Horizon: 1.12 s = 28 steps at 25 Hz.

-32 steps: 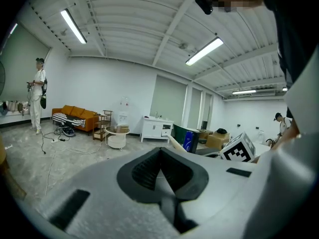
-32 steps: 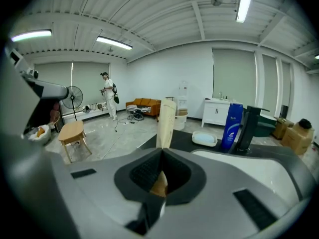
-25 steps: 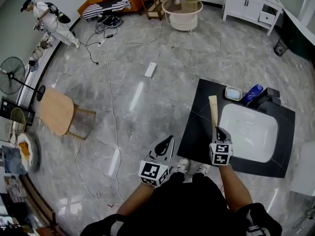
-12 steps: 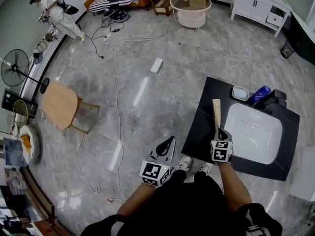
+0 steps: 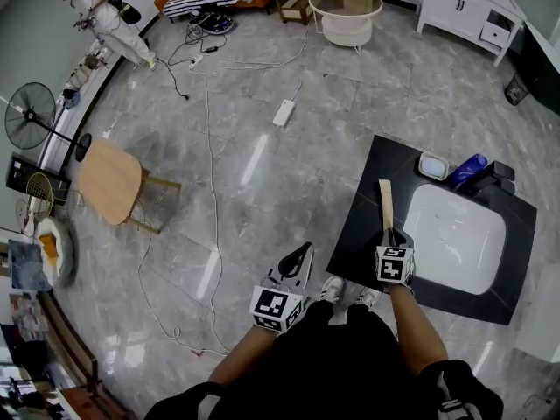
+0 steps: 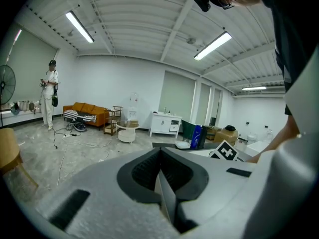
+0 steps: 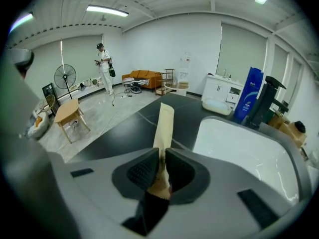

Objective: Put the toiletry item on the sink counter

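Right fingers (image 7: 142, 172) just parted, tube (image 7: 165, 121) between them

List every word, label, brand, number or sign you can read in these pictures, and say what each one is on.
Nothing can be read as text in any view.
Blue bottle: pale print near its top, too blurred to read.
Tan packet: no print shows on its visible face.
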{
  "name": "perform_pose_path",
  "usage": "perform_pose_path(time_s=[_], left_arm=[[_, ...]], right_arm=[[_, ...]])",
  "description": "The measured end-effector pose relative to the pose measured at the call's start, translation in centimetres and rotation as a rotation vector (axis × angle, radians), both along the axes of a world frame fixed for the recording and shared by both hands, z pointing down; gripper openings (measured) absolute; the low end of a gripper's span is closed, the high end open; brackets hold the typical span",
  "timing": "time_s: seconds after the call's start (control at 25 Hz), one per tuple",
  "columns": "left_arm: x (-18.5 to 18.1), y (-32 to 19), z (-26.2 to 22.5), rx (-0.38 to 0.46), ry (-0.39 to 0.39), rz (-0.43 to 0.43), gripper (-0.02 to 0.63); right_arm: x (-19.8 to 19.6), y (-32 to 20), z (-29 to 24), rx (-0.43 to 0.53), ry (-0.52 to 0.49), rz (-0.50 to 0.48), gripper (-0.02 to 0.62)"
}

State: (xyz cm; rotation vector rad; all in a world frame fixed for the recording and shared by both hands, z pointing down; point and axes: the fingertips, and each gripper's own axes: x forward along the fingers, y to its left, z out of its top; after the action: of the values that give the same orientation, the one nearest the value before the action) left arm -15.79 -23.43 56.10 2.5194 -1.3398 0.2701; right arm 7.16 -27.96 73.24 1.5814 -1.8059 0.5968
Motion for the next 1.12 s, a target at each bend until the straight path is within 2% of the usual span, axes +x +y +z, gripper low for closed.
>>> perform_pose_path(time_s=[0.12, 0.24, 0.44, 0.8, 1.0, 1.12], left_arm=[[0.2, -0.1, 0.0, 0.002, 0.001, -0.001, 0.009], [0.5, -0.1, 0.0, 0.001, 0.005, 0.002, 0.009], [1.1, 0.0, -0.4, -0.001, 0.02, 0.009, 0.009], [4.3, -1.1, -2.6, 0.036, 0.061, 0.06, 0.009], [6.2, -2.1, -4.5, 0.073, 0.079, 0.088, 0.009], [7.2, -2.1, -5.0, 0.083, 0.079, 0.108, 0.009]], right_arm=[[-0.3, 0.1, 0.5, -0.014, -0.021, -0.013, 0.077], [-0.7, 0.3, 0.8, -0.018, -0.073, -0.015, 0.16], [-1.2, 0.2, -2.5, 0.054, -0.142, -0.026, 0.201], [-2.2, -0.8, -13.8, 0.238, -0.283, -0.127, 0.212], [-1.7, -0.7, -19.3, 0.343, -0.299, -0.175, 0.202], [-1.4, -0.1, -21.8, 0.392, -0.272, -0.203, 0.185]])
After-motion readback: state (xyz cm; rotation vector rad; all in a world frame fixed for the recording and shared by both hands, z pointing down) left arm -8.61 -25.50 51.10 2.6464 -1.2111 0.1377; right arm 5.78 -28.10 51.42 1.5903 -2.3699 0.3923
